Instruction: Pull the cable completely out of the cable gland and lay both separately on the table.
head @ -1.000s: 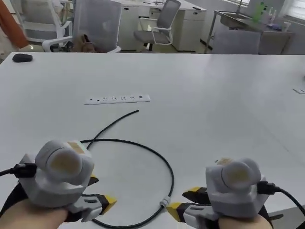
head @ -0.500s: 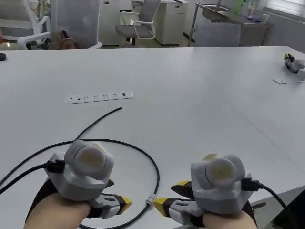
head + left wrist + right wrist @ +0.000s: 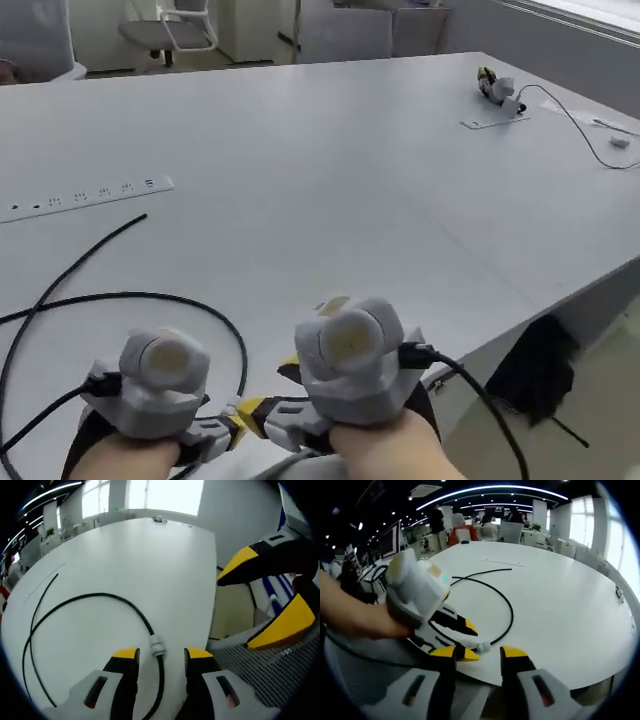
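Left gripper [image 3: 162, 653] and right gripper [image 3: 484, 652] bunched up now, both fingers apart; cable gland [image 3: 157, 645] sits between the left's, and the cable [image 3: 120, 297] vanishes behind them near the tabletop [image 3: 350, 180] edge.

Before you, a long white power strip [image 3: 85, 197] lies flat on the pale grey table [image 3: 350, 180]. Far right, a small white-and-yellow device [image 3: 497, 86] sits with a thin dark lead [image 3: 572, 118] attached.

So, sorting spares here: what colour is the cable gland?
White cable gland on a black cable; clearest in the left gripper view.
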